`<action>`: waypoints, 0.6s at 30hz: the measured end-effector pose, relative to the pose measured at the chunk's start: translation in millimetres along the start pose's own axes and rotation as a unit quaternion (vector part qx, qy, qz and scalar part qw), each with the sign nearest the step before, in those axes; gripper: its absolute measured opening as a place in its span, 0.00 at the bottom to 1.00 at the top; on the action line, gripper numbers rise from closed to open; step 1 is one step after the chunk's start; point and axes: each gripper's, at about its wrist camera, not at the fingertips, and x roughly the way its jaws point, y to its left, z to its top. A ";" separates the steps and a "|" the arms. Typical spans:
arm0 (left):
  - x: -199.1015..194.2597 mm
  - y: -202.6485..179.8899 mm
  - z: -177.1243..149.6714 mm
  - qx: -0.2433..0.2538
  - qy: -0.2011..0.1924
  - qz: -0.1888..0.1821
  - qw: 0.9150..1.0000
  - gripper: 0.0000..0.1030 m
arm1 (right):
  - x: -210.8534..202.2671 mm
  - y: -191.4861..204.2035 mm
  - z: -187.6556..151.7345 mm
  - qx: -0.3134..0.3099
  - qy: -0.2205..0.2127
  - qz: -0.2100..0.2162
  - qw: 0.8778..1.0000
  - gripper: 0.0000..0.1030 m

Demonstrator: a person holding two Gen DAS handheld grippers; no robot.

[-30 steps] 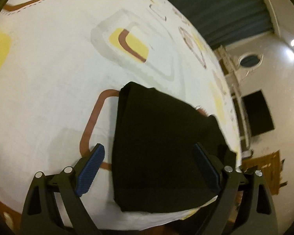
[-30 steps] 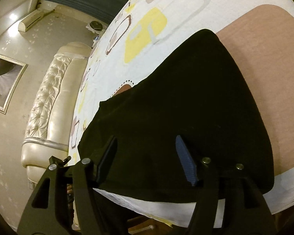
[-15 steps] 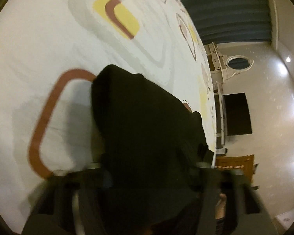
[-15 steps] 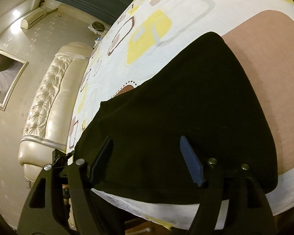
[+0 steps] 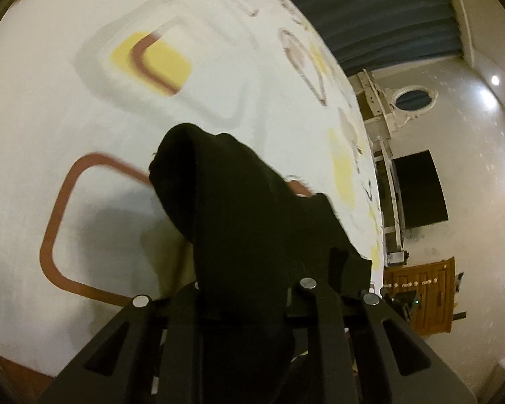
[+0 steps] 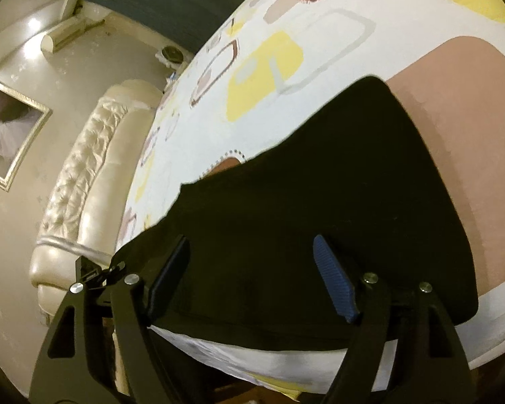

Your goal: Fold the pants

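While the left claw [image 5: 249, 289] pinches a bunched end of the black pants [image 6: 320, 208] and the right claw [image 6: 252, 269] hangs spread above them, one-sided lifting could drag the fold askew across the bed [image 5: 84, 67].

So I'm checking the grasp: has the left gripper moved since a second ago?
Yes. The left gripper closed on the pants, lifting them off the bedsheet.

No readable text, label or number anywhere (bedsheet pattern is shapes only).
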 end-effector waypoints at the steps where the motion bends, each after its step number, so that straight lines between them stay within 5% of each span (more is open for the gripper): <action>1: -1.9 -10.3 0.8 0.009 -0.001 0.002 1.000 0.17 | -3.3 0.5 1.1 0.004 -0.008 0.001 1.000 0.77; 10: 6.4 -134.9 2.8 0.106 0.006 0.018 0.994 0.17 | -19.5 13.6 11.2 -0.007 -0.033 -0.042 0.999 0.86; 18: 64.6 -239.0 -27.3 0.204 0.036 0.068 0.976 0.17 | -40.4 18.3 22.5 0.001 -0.069 -0.028 0.997 0.86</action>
